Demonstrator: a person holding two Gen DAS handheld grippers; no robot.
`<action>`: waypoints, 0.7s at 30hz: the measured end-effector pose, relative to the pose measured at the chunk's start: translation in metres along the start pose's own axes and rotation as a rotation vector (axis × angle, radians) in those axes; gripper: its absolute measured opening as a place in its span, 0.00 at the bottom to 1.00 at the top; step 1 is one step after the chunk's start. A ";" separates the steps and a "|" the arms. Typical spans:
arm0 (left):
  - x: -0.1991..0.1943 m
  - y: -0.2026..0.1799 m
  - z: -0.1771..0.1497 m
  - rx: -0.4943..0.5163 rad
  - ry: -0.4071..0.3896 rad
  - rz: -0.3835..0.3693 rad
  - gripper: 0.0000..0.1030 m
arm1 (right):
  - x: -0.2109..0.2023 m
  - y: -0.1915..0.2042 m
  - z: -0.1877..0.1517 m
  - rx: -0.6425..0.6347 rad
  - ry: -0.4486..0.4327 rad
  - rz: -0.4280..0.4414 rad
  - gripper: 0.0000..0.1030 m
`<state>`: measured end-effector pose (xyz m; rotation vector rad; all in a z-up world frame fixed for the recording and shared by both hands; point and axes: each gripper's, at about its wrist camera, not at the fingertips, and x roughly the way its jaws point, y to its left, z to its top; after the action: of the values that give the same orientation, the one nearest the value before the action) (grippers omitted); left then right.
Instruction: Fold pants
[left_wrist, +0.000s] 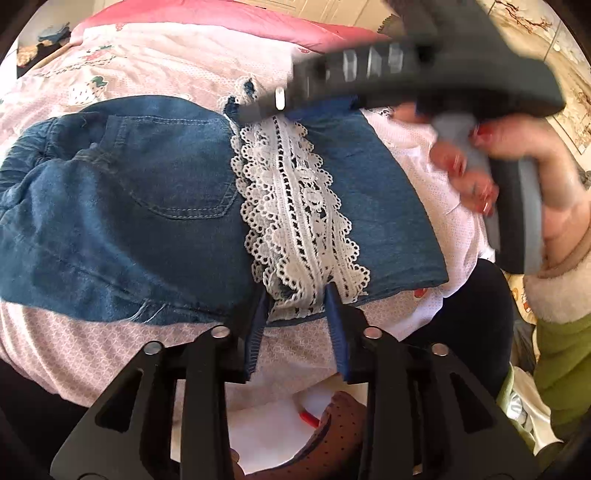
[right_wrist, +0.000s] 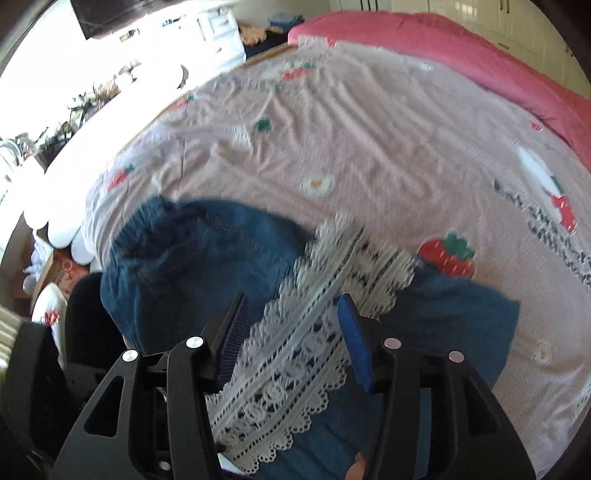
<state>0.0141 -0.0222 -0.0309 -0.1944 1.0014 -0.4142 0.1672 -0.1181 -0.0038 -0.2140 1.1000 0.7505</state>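
Observation:
Blue denim pants (left_wrist: 155, 206) with a white lace band (left_wrist: 295, 206) lie folded on the pink bed sheet (left_wrist: 92, 347). My left gripper (left_wrist: 297, 291) is open, its blue fingertips at the near edge of the lace, one on each side. My right gripper (right_wrist: 291, 306) is open and hovers over the lace band (right_wrist: 295, 354) and denim (right_wrist: 207, 251); this view is blurred. The right gripper also shows in the left wrist view (left_wrist: 406, 62), held by a hand (left_wrist: 517, 155) above the pants' far right edge.
The pink strawberry-print sheet (right_wrist: 369, 140) spreads beyond the pants. A folded pink quilt (right_wrist: 461, 48) lies at the far edge. A dark chair (right_wrist: 88, 314) and furniture stand left of the bed. The person's green sleeve (left_wrist: 561, 362) is at right.

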 end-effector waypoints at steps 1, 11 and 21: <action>-0.001 -0.001 -0.001 -0.002 -0.005 0.004 0.28 | 0.007 0.000 -0.003 0.005 0.022 0.007 0.48; -0.043 0.017 0.002 -0.036 -0.093 0.104 0.38 | 0.022 0.009 -0.011 0.020 0.040 0.021 0.62; -0.079 0.030 0.004 -0.079 -0.182 0.203 0.61 | -0.028 0.018 0.001 0.022 -0.090 0.085 0.64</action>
<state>-0.0117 0.0385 0.0219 -0.1958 0.8492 -0.1685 0.1496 -0.1171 0.0243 -0.1141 1.0361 0.8155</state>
